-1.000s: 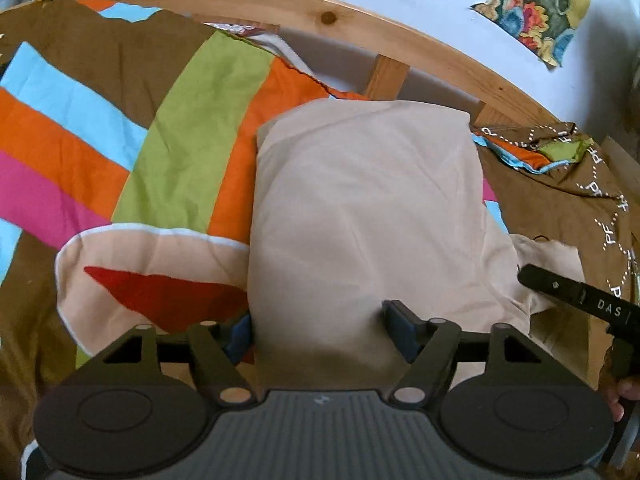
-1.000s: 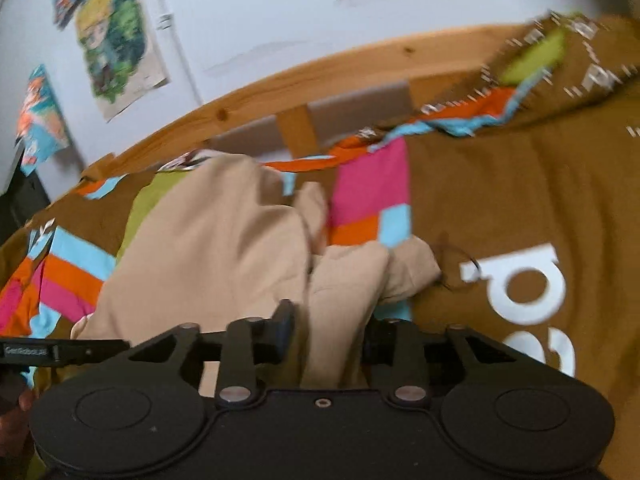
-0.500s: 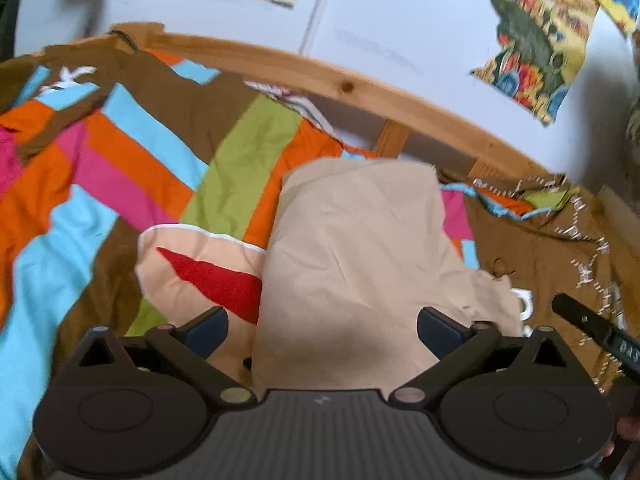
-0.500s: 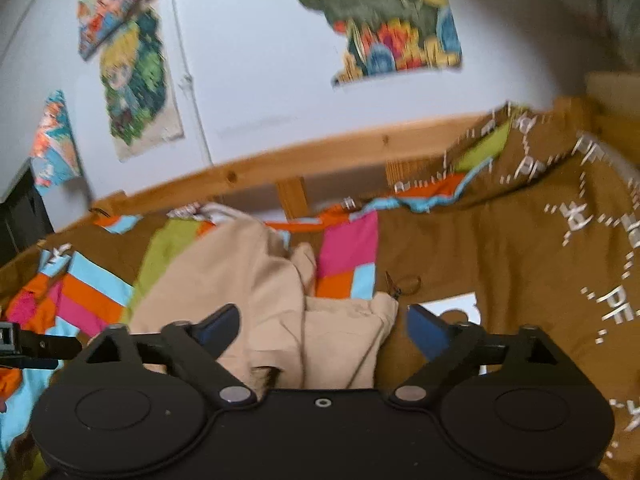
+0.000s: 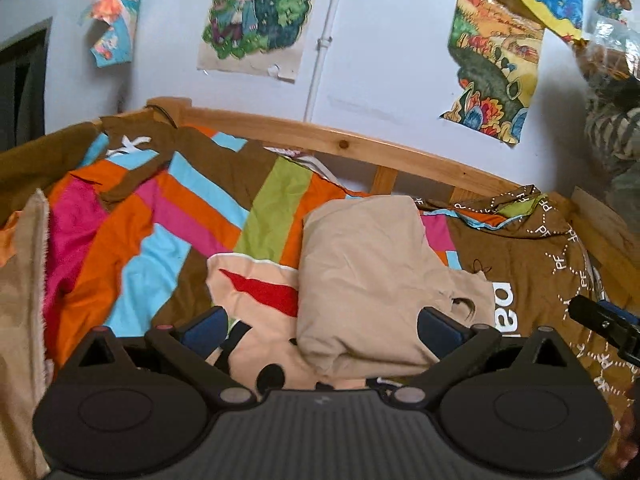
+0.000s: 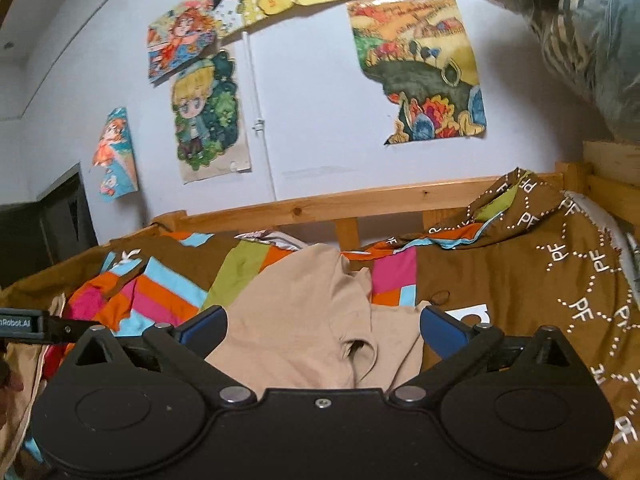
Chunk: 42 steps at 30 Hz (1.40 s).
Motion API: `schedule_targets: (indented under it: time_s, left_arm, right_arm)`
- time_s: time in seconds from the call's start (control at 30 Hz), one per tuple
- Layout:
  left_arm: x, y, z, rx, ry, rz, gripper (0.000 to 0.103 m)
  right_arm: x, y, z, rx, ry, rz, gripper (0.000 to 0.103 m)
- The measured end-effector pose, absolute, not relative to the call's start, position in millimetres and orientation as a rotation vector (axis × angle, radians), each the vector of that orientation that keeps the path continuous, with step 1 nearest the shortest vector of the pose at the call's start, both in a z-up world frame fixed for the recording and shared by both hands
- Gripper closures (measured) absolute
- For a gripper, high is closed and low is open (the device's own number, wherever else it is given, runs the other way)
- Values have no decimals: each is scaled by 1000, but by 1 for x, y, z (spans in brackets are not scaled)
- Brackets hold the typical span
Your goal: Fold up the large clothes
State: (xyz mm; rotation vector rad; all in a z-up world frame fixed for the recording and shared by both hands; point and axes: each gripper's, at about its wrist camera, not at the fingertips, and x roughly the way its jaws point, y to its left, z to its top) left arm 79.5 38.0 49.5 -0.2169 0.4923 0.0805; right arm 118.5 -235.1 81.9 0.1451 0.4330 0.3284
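A folded beige garment (image 5: 372, 276) lies on the striped bed cover (image 5: 160, 232), its near edge bunched just ahead of my left gripper (image 5: 320, 326). That gripper is open, blue pads wide apart, nothing between them, raised a little above the cloth. In the right wrist view the same beige garment (image 6: 304, 328) shows a loose sleeve flap at its right side. My right gripper (image 6: 322, 326) is open too and hovers over the garment's near end without touching it.
A wooden bed rail (image 5: 360, 144) runs along the far side under a wall with posters (image 5: 256, 12). Another beige cloth (image 5: 20, 320) lies at the left edge. Brown patterned bedding (image 6: 560, 280) covers the right part. The other gripper's tip (image 5: 604, 326) shows at right.
Both grippers let go of the beige garment, opened wide and pulled up and back; the views now take in more of the bed and wall. The garment stays folded on the cover.
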Motion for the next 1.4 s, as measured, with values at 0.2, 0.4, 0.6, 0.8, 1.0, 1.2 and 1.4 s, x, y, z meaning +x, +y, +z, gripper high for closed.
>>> schedule_targets:
  time_s: [0.2,0.4,0.6,0.8,1.0,1.2,1.4]
  left_arm:
    - [47,34,27,-181,479,90,1]
    - [34,35,4,-193,500,91,1]
    - [32,35,-2,-182,500,98,1]
    - [31,33,-1,-170,493,90,1]
    - [34,32,-1,-163,509,106,1]
    - [37,35,-4,-173,531,115,1]
    - [38,36,-6,-170,536,128,1]
  right_arm:
    - [68,-224,72,92,439,316,1]
    - [50,-208,53,16,491,300,1]
    - [48,-204,50,7,484,321,1]
    - [52,-207,49,27,493,309,1]
    - [52,-207,49,29,498,311,1]
    - [53,-207,48,31,504,316,1]
    - [52,-206,44,39,519,316,1]
